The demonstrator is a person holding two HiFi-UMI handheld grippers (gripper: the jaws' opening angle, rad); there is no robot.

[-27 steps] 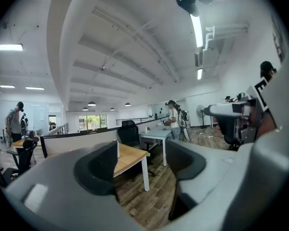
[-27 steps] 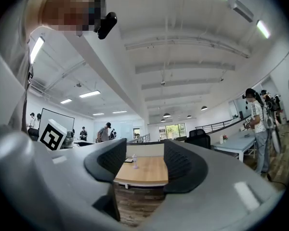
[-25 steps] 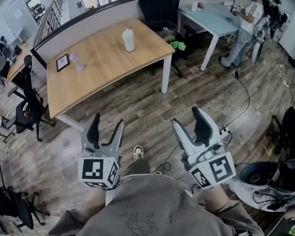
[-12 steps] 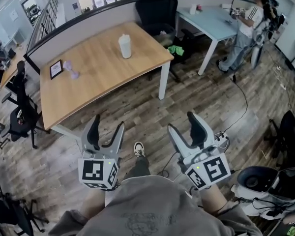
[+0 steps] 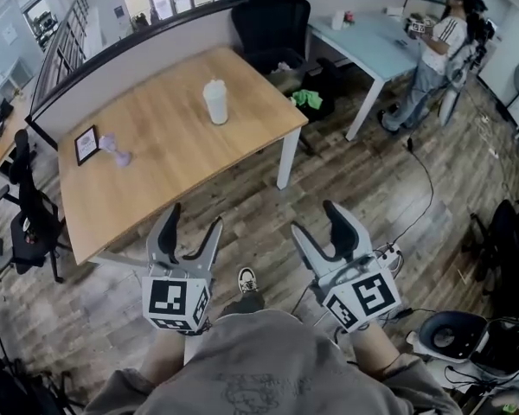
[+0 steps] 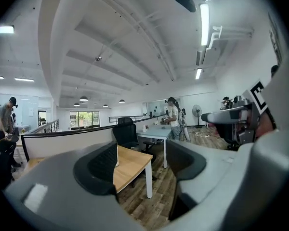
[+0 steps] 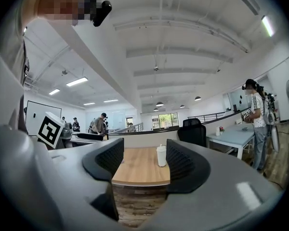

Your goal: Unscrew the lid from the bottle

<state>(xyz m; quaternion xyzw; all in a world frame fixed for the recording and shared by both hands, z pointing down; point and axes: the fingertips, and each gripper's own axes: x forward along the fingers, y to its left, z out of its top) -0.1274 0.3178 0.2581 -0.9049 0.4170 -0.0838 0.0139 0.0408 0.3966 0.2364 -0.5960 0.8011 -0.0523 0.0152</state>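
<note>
Bottle (image 5: 214, 102), white with its lid on, stands upright on a wooden table (image 5: 156, 158) toward the far side of the top, well apart from both grippers. A small framed picture (image 5: 86, 143) and a little purple object (image 5: 114, 150) sit near the table's left end. A grey partition (image 5: 112, 63) runs along the table's far edge, with a black chair (image 5: 272, 15) at its right end. Beyond that is a pale blue table (image 5: 372, 33), and a person (image 5: 428, 50) stands beside it. A green cloth (image 5: 307, 99) lies low by the chair. The floor (image 5: 363, 171) is dark wood plank, with a cable trailing across it.

The left gripper (image 5: 193, 227) and the right gripper (image 5: 320, 223) are held over the floor on the near side of the table, both pointing toward it. Neither reaches the table's edge.

In the left gripper view, the left gripper (image 6: 139, 162) has its jaws well apart with nothing between the pads; only the table's corner and the floor show in the gap.

In the right gripper view, the right gripper (image 7: 139, 162) also has its jaws well apart and holds nothing. The bottle (image 7: 161, 156) appears far off in the gap, close to the right-hand pad in the picture, standing on the table (image 7: 139, 170).
</note>
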